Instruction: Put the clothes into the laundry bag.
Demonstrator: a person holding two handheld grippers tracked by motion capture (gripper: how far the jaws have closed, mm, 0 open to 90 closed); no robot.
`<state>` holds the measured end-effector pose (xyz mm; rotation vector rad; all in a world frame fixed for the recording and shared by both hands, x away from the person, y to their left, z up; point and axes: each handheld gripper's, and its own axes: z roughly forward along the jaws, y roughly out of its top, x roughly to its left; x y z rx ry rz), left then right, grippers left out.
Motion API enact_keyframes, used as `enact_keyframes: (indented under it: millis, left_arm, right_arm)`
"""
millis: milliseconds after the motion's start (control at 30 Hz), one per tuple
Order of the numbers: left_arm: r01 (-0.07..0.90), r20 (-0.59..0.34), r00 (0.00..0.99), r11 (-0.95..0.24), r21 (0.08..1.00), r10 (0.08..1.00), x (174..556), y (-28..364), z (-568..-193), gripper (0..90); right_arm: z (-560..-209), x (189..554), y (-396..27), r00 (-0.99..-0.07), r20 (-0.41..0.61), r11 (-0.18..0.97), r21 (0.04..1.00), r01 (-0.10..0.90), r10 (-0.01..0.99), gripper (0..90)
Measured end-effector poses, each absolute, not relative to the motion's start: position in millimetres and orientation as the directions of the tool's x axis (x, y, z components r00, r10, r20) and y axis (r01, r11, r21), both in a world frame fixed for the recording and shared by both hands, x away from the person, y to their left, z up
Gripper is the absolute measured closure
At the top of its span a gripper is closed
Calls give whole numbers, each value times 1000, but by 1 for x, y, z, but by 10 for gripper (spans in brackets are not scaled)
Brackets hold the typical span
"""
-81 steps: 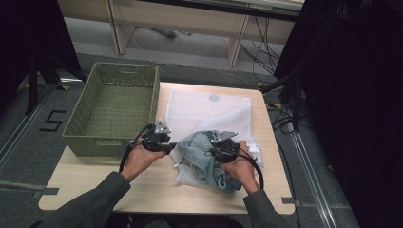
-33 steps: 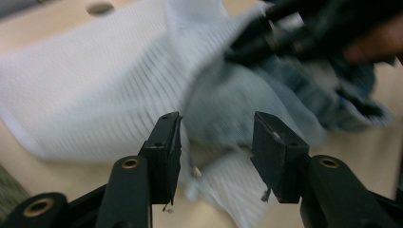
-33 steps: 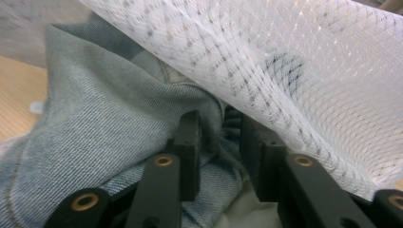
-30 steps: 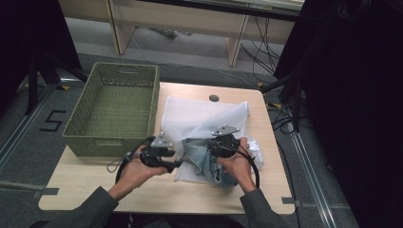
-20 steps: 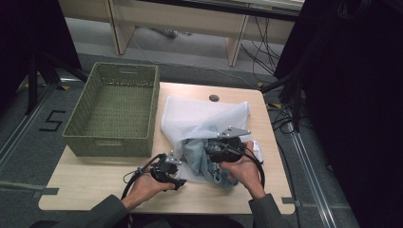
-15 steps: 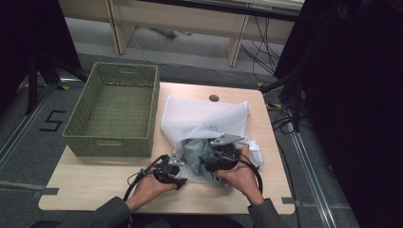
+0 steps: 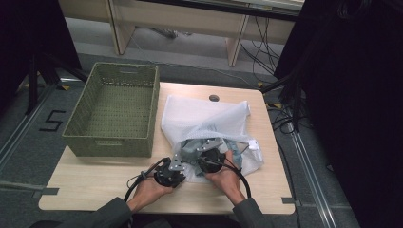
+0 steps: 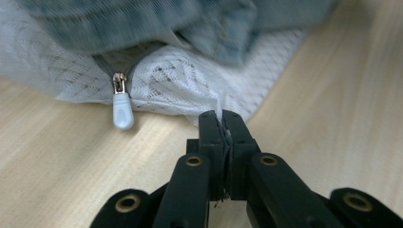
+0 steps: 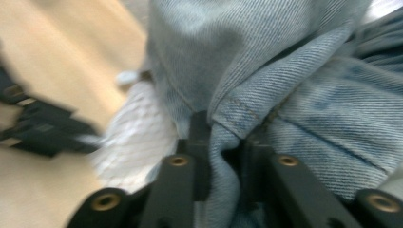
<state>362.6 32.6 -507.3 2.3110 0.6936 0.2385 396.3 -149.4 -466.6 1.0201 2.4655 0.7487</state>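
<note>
High view: white mesh laundry bag lies on the surface, right of the green basket; denim garment sits at the bag's near opening. Left gripper and right gripper are both at that opening.

Left gripper view: jaws have just closed, pinching the bag's mesh edge; zipper pull just beside.

Right gripper view: jaws have just been closing, clamped on a denim fold.

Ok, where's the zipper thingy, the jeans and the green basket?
zipper pull (image 8: 122,108), left gripper view, on its pale rounded tab.
jeans (image 9: 266,71), right gripper view, on the blue denim above the jaws.
green basket (image 7: 108,145), high view, on its near wall.
</note>
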Motion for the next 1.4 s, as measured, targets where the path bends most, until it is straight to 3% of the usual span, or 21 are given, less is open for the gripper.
enact_keyframes:
  millis: [400, 567, 700, 833, 900, 967, 1100, 1267, 1400]
  left_arm:
    - [398, -16, 854, -634, 663, 520, 354, 36, -506, 877]
    - [405, -21, 855, -642, 651, 518, 355, 40, -505, 876]
    - [391, -10, 873, -688, 611, 487, 359, 50, -501, 875]
    - [427, -34, 853, -658, 621, 521, 358, 55, -502, 867]
    - [402, 22, 843, -657, 637, 537, 361, 57, -500, 810]
    - [412, 9, 818, -597, 689, 575, 363, 55, -496, 699]
    - [362, 46, 822, -583, 727, 567, 361, 40, -484, 497]
    - [408, -36, 835, -572, 712, 550, 365, 17, -496, 414]
    - [398, -27, 853, -615, 681, 521, 370, 3, -506, 381]
  right_arm:
    - [-463, 455, -143, -527, -311, 581, 651, 489, 791, 843]
    - [-472, 462, -143, -540, -327, 596, 661, 455, 775, 799]
    - [-471, 454, -147, -590, -216, 571, 634, 521, 778, 722]
    - [-468, 445, -153, -607, -129, 535, 637, 556, 784, 690]
    - [-468, 442, -155, -621, -111, 541, 624, 564, 776, 686]
    - [-469, 441, -155, -624, -122, 549, 622, 558, 772, 683]
    - [-471, 441, -153, -626, -132, 555, 625, 549, 768, 648]
    - [-468, 439, -152, -623, -100, 535, 627, 566, 776, 567]
    - [-463, 436, -156, -623, -53, 506, 638, 580, 781, 526]
